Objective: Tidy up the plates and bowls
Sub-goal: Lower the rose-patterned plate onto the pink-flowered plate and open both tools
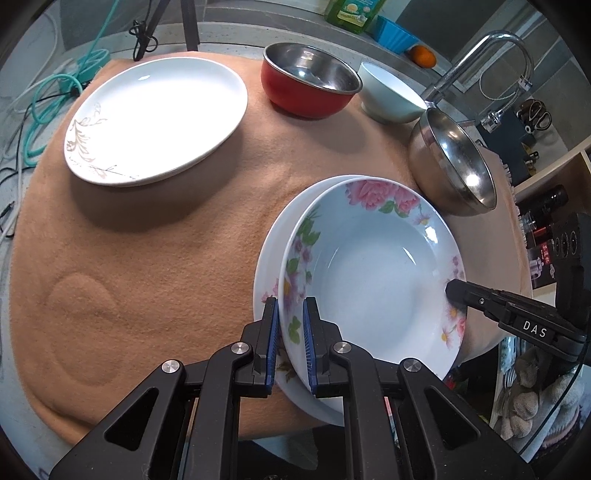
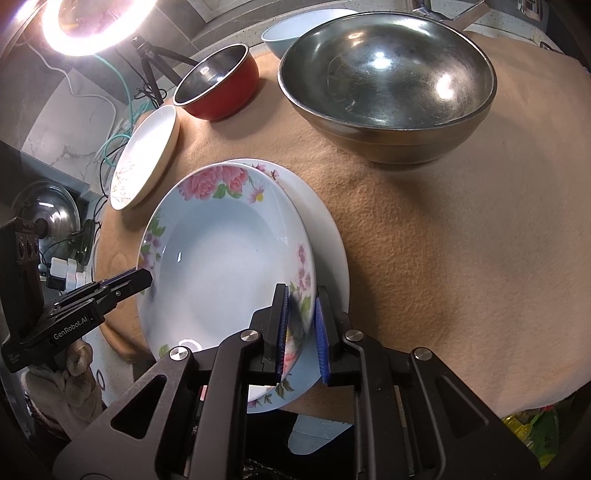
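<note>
In the left wrist view, the left tool (image 1: 290, 343) is pinching the near rim of the flowered plate (image 1: 373, 273), one blue pad on each side of the rim. That plate is sitting, slightly offset, on a second flowered plate (image 1: 267, 269) whose edge is showing to its left, both on the peach cloth (image 1: 155, 236) covering the bench. The right tool (image 1: 456, 291) is coming in from the right, its tip touching the plate's far rim. Further back, a white plate (image 1: 155, 118) with a grey leaf pattern is lying to the left, a red bowl (image 1: 306, 88) and a pale blue bowl (image 1: 391, 96) are standing behind, and a steel bowl (image 1: 454, 162) is sitting just beside the stacked plates.

In the right wrist view, the right tool (image 2: 301, 332) is gripping the flowered plate (image 2: 221, 266) at its rim, pads on either side. The lower plate (image 2: 328, 229) is peeking out on the right. The left tool (image 2: 129, 280) is meeting the opposite rim. The steel bowl (image 2: 388, 85) is standing behind, with the red bowl (image 2: 218, 85), pale blue bowl (image 2: 284, 29) and white plate (image 2: 147, 155) to its left.
</note>
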Available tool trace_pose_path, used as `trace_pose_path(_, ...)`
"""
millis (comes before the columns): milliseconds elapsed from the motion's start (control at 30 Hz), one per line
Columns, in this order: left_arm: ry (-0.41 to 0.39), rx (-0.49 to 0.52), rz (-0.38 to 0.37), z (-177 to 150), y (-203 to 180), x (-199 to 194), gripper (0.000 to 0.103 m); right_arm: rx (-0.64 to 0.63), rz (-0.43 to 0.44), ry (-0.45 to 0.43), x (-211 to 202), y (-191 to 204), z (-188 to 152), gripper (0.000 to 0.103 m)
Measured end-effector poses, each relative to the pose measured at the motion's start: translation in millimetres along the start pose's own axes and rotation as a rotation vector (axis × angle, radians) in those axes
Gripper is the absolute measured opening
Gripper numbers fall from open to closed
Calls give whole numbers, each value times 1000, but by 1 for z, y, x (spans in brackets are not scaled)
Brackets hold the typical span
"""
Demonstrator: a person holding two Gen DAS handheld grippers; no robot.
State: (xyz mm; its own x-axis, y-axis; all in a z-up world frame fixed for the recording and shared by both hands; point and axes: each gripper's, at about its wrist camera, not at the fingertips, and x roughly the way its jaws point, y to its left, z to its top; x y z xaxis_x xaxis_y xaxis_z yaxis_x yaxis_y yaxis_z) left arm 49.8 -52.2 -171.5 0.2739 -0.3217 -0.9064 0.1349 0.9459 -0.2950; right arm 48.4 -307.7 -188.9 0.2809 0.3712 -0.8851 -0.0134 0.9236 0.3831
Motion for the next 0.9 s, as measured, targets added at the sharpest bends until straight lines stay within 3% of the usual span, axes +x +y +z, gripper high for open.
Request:
trace_pose_path(667, 2, 6, 7, 1, 0, 0, 11, -49, -56, 6, 2, 8, 1, 18)
trace_pose_path(900, -7, -3, -5, 3, 5, -4, 11, -41, -64, -12, -6, 4, 3, 30)
